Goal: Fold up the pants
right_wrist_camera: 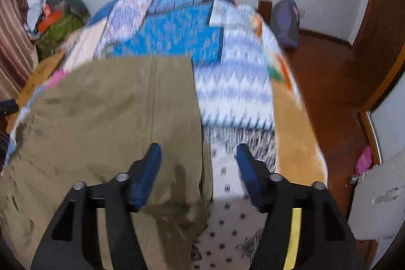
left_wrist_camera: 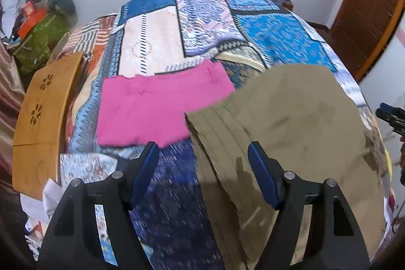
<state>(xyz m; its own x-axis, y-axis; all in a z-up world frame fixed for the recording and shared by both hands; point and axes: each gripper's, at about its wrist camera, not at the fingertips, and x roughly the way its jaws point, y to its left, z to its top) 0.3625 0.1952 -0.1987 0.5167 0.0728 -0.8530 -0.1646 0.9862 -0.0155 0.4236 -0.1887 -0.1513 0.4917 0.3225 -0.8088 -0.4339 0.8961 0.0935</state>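
Observation:
Khaki pants [left_wrist_camera: 298, 123] lie folded in layers on a patchwork bedspread [left_wrist_camera: 162, 42]; in the right wrist view the pants [right_wrist_camera: 106, 113] fill the left half. My left gripper [left_wrist_camera: 203, 153] is open and empty, straddling the pants' stacked left edge. My right gripper [right_wrist_camera: 198, 156] is open and empty, straddling the pants' right edge. The right gripper's tip shows at the far right of the left wrist view [left_wrist_camera: 391, 115].
A folded pink garment [left_wrist_camera: 157, 105] lies on the bed left of the pants. A wooden lap table [left_wrist_camera: 40, 118] sits at the bed's left edge. Bags and boxes [left_wrist_camera: 40, 24] are piled far left. A wooden door [left_wrist_camera: 369, 17] and red floor [right_wrist_camera: 326, 72] are to the right.

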